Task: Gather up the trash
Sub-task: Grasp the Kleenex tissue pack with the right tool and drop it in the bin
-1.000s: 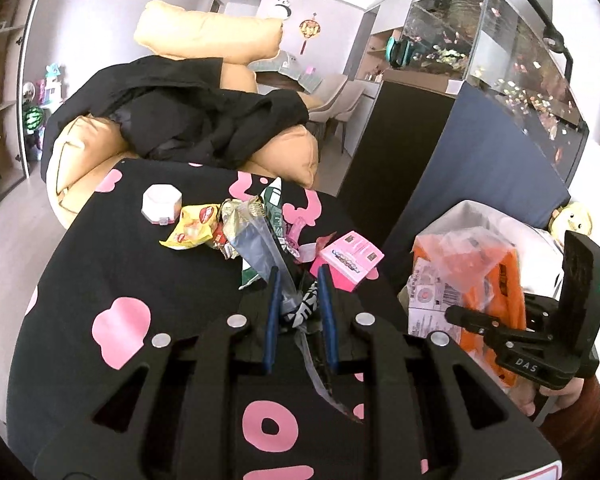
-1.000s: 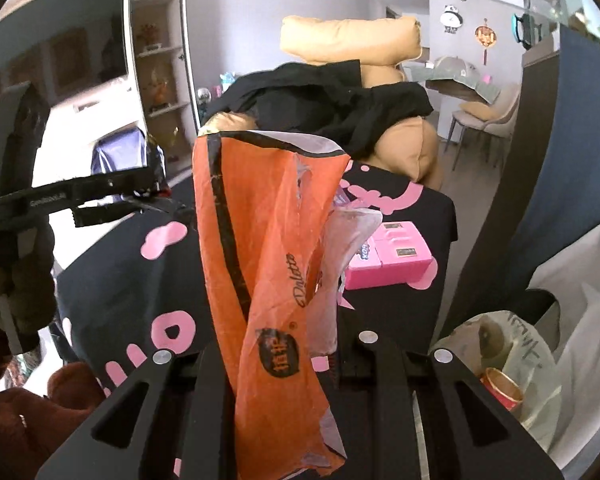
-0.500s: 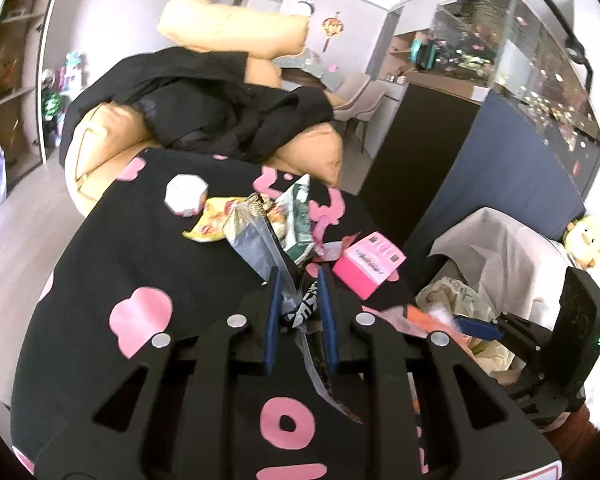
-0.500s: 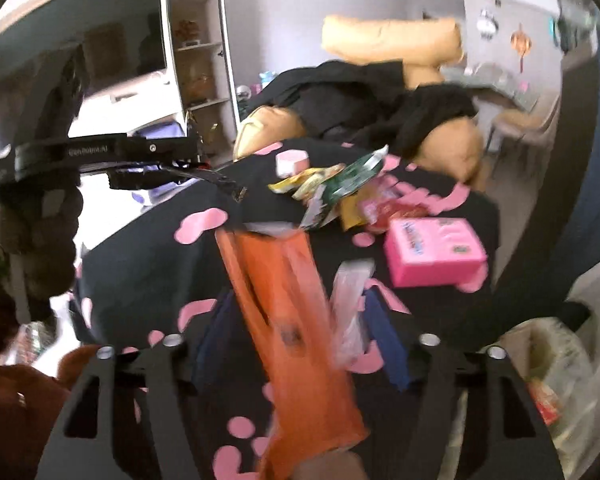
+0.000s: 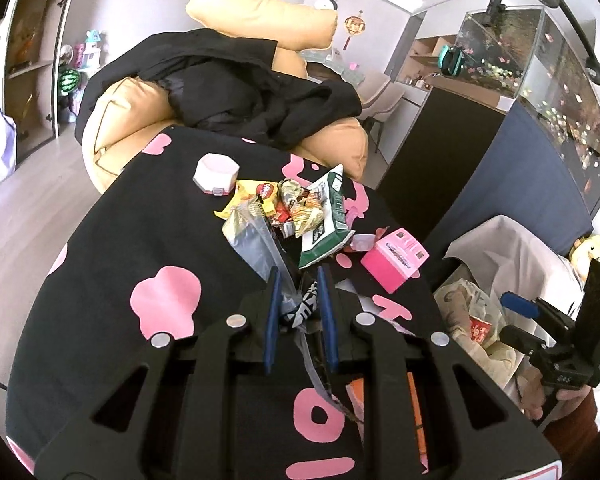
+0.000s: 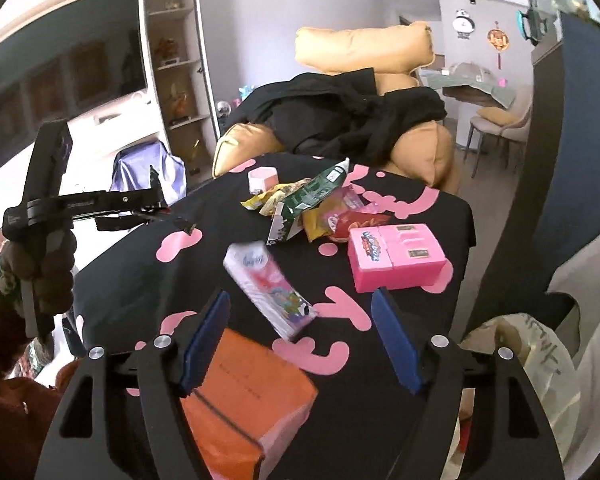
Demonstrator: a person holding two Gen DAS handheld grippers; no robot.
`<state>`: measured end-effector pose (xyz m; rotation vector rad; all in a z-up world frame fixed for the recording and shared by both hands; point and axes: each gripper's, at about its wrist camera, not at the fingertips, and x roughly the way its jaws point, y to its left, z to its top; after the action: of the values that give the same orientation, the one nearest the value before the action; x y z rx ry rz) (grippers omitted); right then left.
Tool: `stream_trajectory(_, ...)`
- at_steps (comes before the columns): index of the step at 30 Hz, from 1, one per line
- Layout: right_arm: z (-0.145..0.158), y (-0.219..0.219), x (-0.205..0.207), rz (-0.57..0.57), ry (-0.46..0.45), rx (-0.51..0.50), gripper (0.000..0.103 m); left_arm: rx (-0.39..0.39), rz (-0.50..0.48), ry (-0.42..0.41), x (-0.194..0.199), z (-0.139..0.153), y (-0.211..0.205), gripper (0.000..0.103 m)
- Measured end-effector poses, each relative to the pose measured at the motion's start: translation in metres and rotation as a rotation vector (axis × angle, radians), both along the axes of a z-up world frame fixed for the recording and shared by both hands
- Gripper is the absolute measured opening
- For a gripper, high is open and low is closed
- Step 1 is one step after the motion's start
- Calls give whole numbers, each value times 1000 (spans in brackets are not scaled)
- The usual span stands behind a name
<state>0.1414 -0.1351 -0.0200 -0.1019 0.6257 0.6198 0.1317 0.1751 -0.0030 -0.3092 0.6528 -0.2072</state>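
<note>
Left gripper: fingers pinched on clear plastic wrapper. Right gripper: fingers spread wide, over orange bag.

Left gripper jaws pinched narrow; right gripper jaws spread wide.

A bench under a black cloth with pink shapes carries the litter. In the right wrist view, a wrapper heap lies at 12 o'clock, a white hexagonal box beyond it, a pink box at 2 o'clock, a white-pink packet at centre, and an orange bag at 6 o'clock.
</note>
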Motion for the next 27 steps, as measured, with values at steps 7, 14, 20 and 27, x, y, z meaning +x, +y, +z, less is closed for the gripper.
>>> stream_trajectory(7,-24,58,41,230,50,-172,70,1,-4,14,2,-7,4,18)
stream_trajectory(14,-58,114,82,452,100,-317,70,1,22,64,9,-24,16,18)
stream_trajectory(20,-86,131,109,550,220,-309,70,-9,42,113,13,-41,28,18)
stream_trajectory(27,-98,139,118,475,220,-342,49,-15,35,135,20,-50,24,18)
